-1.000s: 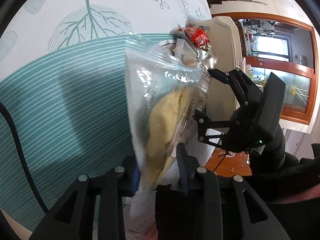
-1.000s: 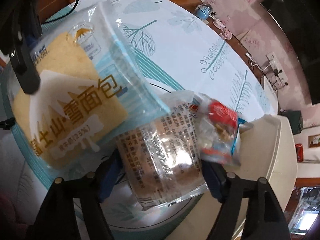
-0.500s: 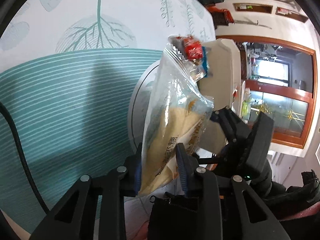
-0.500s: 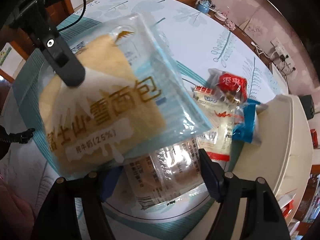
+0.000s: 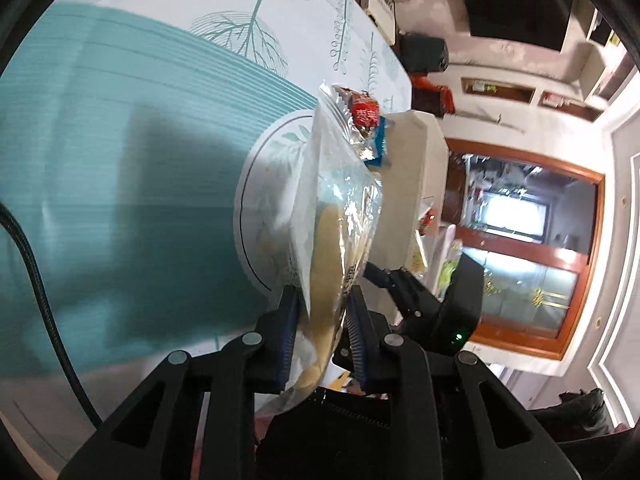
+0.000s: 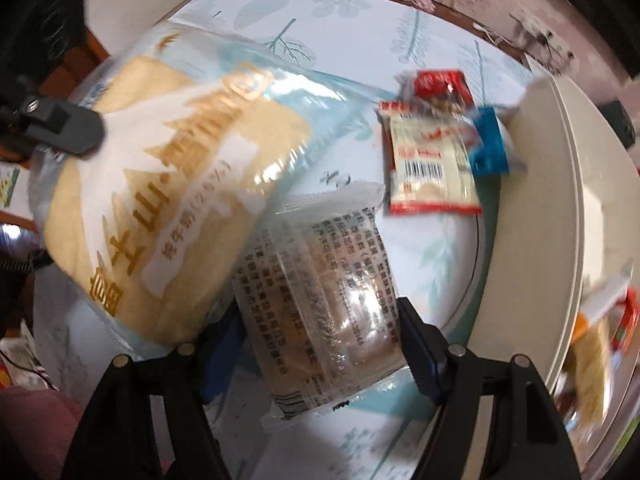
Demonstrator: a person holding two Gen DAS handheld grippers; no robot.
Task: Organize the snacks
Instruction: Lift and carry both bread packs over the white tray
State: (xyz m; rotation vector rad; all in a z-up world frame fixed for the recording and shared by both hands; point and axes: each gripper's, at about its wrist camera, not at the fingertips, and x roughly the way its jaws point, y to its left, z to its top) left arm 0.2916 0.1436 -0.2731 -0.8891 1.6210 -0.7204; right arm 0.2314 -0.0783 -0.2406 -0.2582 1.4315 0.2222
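Since the earlier frames, the bread bag (image 5: pixel 332 264) has swung from hanging broadside in front of the left gripper (image 5: pixel 320 316) to standing edge-on between its fingers, and more of the white plate (image 5: pixel 256 184) shows behind it. That gripper's jaws are closing, with the lower end of the bag pinched between the blue pads. In the right wrist view the same bread bag (image 6: pixel 160 184) fills the upper left, its yellow loaf and gold lettering facing the camera, and one black finger of the left gripper (image 6: pixel 60 128) presses on its left edge.

The right gripper (image 6: pixel 320 340) points down at the plate (image 6: pixel 460 264), its jaws standing about half open on either side of a clear wrapped brown snack (image 6: pixel 320 304). Whether the pads actually press on that wrapper I cannot tell; the packet looks to lie on the plate between them.

Near the plate's far rim lie a small packet with a barcode (image 6: pixel 432 168), a red-wrapped snack (image 6: pixel 436 88) and a blue wrapper (image 6: pixel 490 144), touching or overlapping one another. A cream tray (image 6: pixel 536 200) stands just beside the plate. All rest on the surface (image 5: pixel 120 160), covered with a teal and white leaf-print cloth. From the left wrist view the right gripper (image 5: pixel 424 300) shows just past the bag.
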